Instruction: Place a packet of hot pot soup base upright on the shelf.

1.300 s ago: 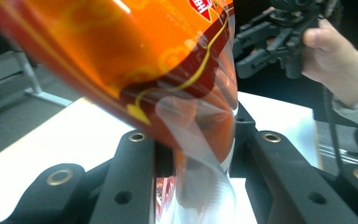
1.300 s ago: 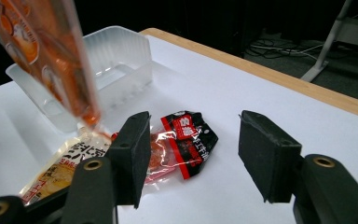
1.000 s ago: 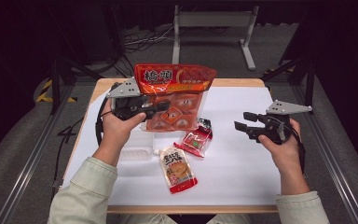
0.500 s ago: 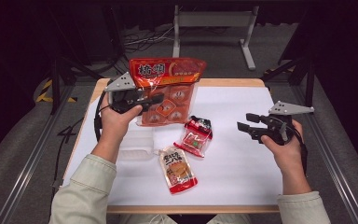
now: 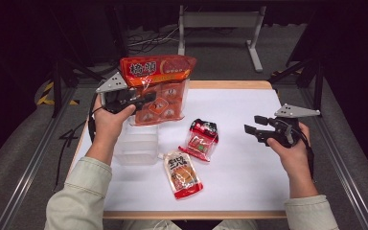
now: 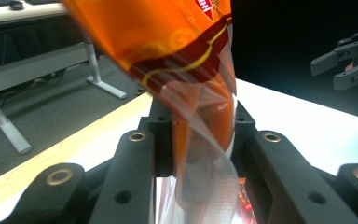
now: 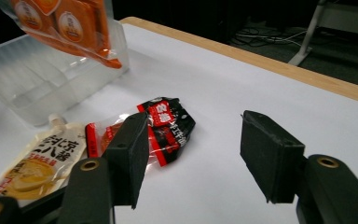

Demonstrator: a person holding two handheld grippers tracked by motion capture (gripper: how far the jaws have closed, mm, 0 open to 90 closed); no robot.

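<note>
We have carried the orange bag [image 5: 157, 91] leftward over the clear box [image 5: 136, 146], left tool [image 5: 141, 99] clamping it; our right tool [image 5: 250, 131] is empty, its jaws just opening wider.

1. Orange snack bag [image 5: 158, 88]: glossy plastic film, its lower part clear.
2. Container [image 5: 137, 147] under the bag: clear, ribbed plastic (faintly frosted).
3. Table [image 5: 249, 177]: matt white top, wooden edge.

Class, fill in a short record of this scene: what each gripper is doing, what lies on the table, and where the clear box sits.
left gripper: shut on orange bag, held up above the clear box
right gripper: open, holds nothing, above the table
clear box: on the table by the left hand, looks empty
red-black packet: lies mid-table
sauce pouch: lies flat, nearer the person
</note>
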